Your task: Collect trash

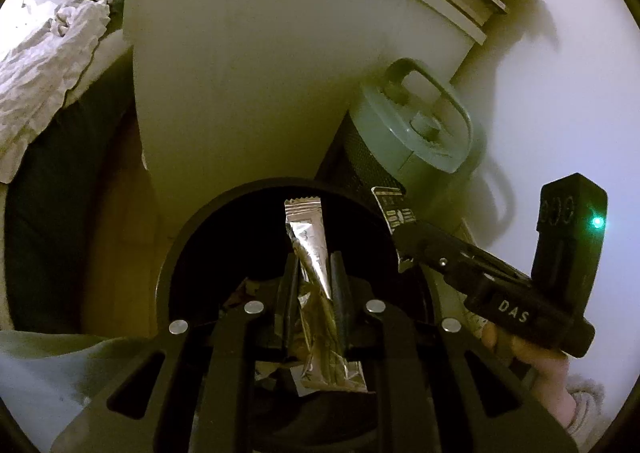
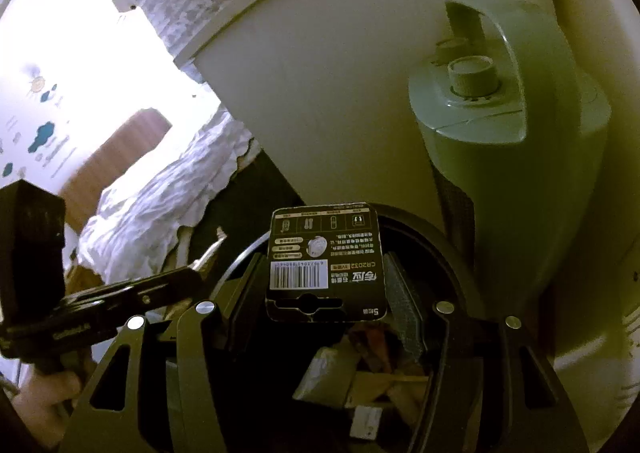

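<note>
Bedroom corner, black bin: left tool pinches foil sachet; right tool clamps battery card (barcode legible only right view).

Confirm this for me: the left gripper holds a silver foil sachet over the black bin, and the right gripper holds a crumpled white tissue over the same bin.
Not quite. The right gripper holds a black battery card with a barcode, not a tissue; the right wrist view shows it. The rest stands: the left gripper is shut on the silver foil sachet over the black bin.

The bin sits below both tools; the sachet and the card hang over it. The appliance stands just behind, the bed left.
</note>
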`<state>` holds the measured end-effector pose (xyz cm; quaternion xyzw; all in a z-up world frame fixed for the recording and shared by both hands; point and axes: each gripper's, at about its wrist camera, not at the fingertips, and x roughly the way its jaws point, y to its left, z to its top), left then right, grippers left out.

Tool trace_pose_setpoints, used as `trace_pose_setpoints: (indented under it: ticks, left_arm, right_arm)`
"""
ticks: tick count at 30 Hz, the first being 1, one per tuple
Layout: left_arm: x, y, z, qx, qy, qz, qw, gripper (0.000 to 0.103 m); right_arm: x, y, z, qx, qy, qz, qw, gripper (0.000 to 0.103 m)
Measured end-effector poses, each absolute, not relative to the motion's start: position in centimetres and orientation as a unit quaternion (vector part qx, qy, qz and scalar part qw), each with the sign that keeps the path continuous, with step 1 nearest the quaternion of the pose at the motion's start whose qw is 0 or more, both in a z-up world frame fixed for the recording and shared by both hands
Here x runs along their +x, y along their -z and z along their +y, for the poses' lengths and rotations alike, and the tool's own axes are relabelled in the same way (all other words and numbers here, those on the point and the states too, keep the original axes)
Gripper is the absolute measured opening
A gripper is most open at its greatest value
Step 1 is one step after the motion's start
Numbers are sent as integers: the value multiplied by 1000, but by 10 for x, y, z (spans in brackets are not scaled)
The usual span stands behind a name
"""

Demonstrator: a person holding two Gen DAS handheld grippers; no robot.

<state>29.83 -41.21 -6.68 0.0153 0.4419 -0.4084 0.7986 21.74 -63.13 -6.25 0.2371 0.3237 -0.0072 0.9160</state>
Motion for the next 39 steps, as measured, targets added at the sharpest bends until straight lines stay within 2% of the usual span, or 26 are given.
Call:
trace_pose_setpoints:
  ticks: [4,7,9,10,17,20,23,28,31,39]
  left_arm:
    - [298,68,-415,18,405,446,798,23]
    - [298,68,-414,14,405,448,797,36]
    - [297,67,-413,11,400,446,800,59]
    - [296,66,-411,9,399,443,803,63]
    - [282,54,-397,4,403,426,810,75]
    - [269,46,-385,-1,403,413,817,85]
    - [253,36,-369,-7,403,400,823,87]
    - [211,9,-317,-21,375,350,858,98]
    - [173,-9,-268,-20,323,319,891,98]
    - [95,-47,-138,-37,132,288,948,98]
  right_arm:
    - [218,60,-627,229,4,318,920,60]
    - [216,59,-625,223,4,310,924,73]
    - [215,58,-626,224,4,305,926,73]
    - [214,57,-627,224,5,302,927,73]
    - [204,55,-628,235,11,286,929,73]
    - [197,54,-621,225,11,283,932,75]
    - [188,49,-610,218,3,279,935,76]
    - [154,35,-587,232,-17,251,940,82]
    - [129,20,-560,222,-33,231,947,88]
    - [85,-24,-437,191,-140,229,944,92]
